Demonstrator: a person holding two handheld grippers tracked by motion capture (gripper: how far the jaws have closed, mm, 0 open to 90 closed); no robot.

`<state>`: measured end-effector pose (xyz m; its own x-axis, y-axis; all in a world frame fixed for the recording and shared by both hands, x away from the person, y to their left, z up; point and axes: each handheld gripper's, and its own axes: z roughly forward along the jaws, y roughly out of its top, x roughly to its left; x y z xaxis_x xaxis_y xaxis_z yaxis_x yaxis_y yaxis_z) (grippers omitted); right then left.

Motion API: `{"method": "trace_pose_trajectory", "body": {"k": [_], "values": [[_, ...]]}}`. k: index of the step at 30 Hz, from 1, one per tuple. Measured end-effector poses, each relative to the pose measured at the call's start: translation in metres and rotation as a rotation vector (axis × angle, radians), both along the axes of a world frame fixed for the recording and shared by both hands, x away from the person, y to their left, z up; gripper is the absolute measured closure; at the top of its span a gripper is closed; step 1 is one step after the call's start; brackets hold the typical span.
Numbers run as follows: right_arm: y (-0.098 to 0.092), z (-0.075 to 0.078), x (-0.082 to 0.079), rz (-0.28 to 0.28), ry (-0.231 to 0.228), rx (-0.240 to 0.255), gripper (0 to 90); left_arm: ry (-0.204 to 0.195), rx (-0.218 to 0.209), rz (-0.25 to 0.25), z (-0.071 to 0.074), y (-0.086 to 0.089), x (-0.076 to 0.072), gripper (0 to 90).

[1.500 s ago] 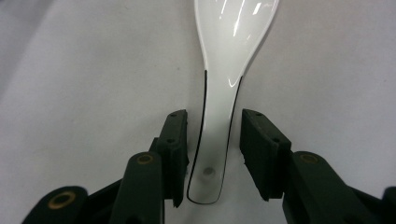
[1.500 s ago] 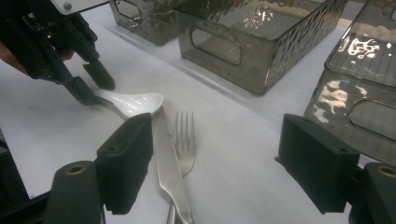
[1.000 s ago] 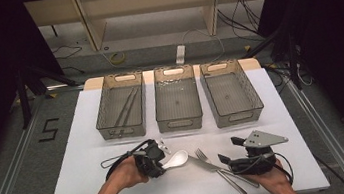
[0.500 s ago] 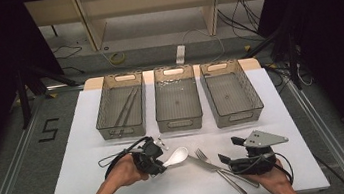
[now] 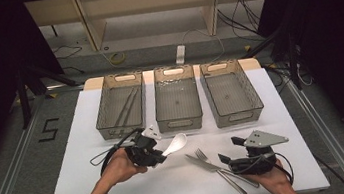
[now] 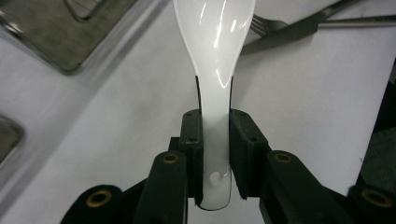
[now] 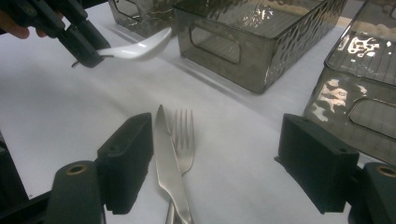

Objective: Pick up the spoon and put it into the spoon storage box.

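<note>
Left tool (image 5: 160,154) clenched on the white spoon (image 5: 175,144) handle, spoon clear of the surface (image 5: 81,154), short of the middle bin (image 5: 176,98). Right tool (image 5: 226,163) released over knife (image 5: 208,162) and fork (image 5: 203,155). Step: carrying; next, judged, a drop into a bin.

Bare table (image 5: 121,184) ahead of bins (image 5: 176,99); knife (image 5: 209,165), fork (image 5: 219,166) obstruct centre.

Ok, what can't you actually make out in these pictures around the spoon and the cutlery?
- Spoon: left gripper view, bowl tip cut off by the top edge.
- Knife and fork: right gripper view, handles cut off by the bottom edge.
- Left bin: high view, thin sticks inside too small to identify.
</note>
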<state>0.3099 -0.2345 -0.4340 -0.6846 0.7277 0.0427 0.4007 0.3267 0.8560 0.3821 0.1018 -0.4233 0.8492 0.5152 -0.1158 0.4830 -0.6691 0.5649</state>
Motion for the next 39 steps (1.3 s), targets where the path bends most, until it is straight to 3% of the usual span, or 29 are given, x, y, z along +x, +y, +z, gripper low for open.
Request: {"method": "trace_pose_trajectory", "body": {"k": [14,30,39], "values": [[0.000,0.000,0.000,-0.001,0.004,0.001,27.4,-0.041,-0.092,0.087,0.013,0.011,0.011,75.9],[0.001,-0.001,0.001,0.000,0.008,0.004,27.3,-0.089,-0.203,0.217,0.037,0.019,0.050,75.8],[0.000,-0.001,0.001,0.001,0.008,0.007,27.4,-0.105,-0.216,0.258,0.047,0.012,0.074,75.8]]}}
